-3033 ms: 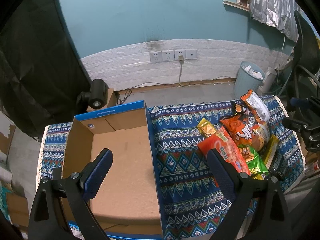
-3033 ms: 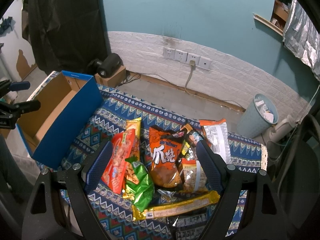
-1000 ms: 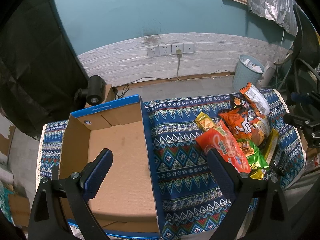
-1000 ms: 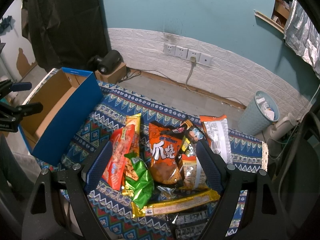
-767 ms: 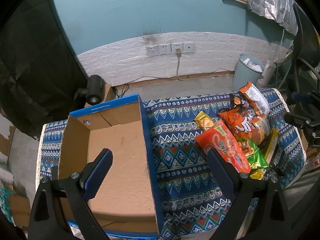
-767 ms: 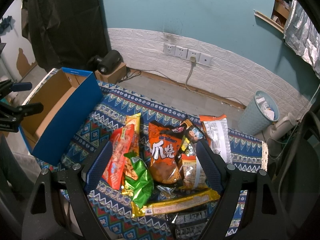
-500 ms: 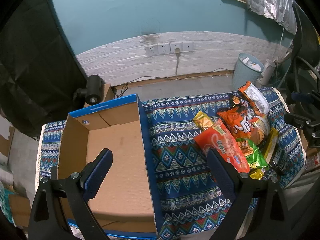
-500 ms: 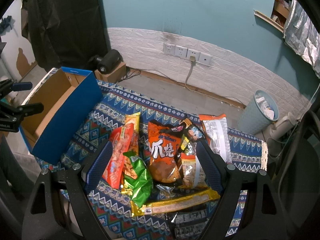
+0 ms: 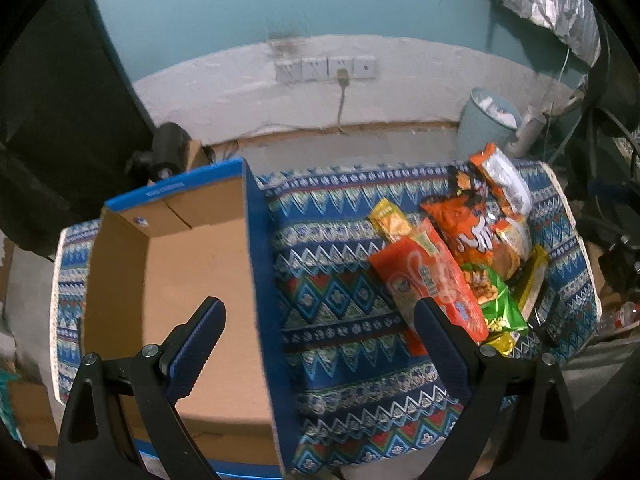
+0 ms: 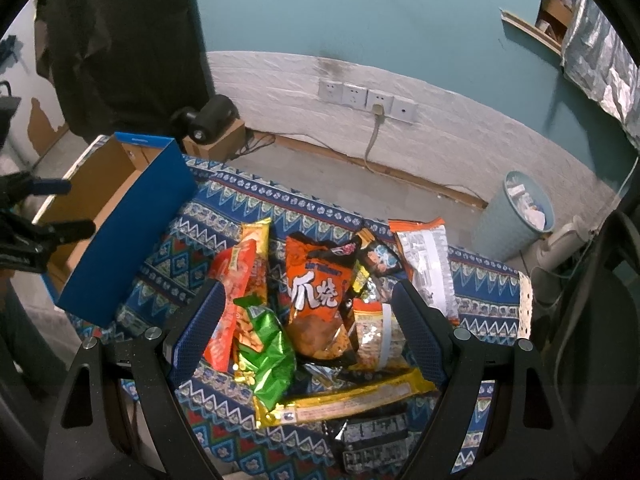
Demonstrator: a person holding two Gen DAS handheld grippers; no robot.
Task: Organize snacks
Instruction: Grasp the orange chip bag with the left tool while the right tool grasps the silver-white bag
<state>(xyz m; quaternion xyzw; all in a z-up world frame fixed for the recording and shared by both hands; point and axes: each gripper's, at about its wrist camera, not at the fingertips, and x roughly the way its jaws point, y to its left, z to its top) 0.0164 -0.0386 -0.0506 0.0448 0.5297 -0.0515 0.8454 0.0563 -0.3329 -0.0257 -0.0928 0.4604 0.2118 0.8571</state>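
A pile of snack bags lies on the patterned cloth at the right: a long red-orange pack (image 9: 430, 280) (image 10: 234, 300), an orange bag with white characters (image 9: 466, 228) (image 10: 318, 288), a green bag (image 10: 266, 356), a long yellow pack (image 10: 348, 398) and a silver-and-orange bag (image 10: 430, 264). An empty cardboard box with blue sides (image 9: 172, 280) (image 10: 120, 220) stands at the left. My left gripper (image 9: 320, 320) is open and empty, above the box's right wall. My right gripper (image 10: 308, 300) is open and empty above the pile.
A table with a blue patterned cloth (image 9: 340, 300) holds everything. Behind it are a bare floor, a white brick wall with sockets (image 10: 366, 98), a pale blue waste bin (image 10: 516, 216) and a black camera on a small box (image 10: 208, 120).
The left gripper has drifted slightly up and right, so the box and snacks sit a little lower and to the left in its view. The right gripper has barely moved.
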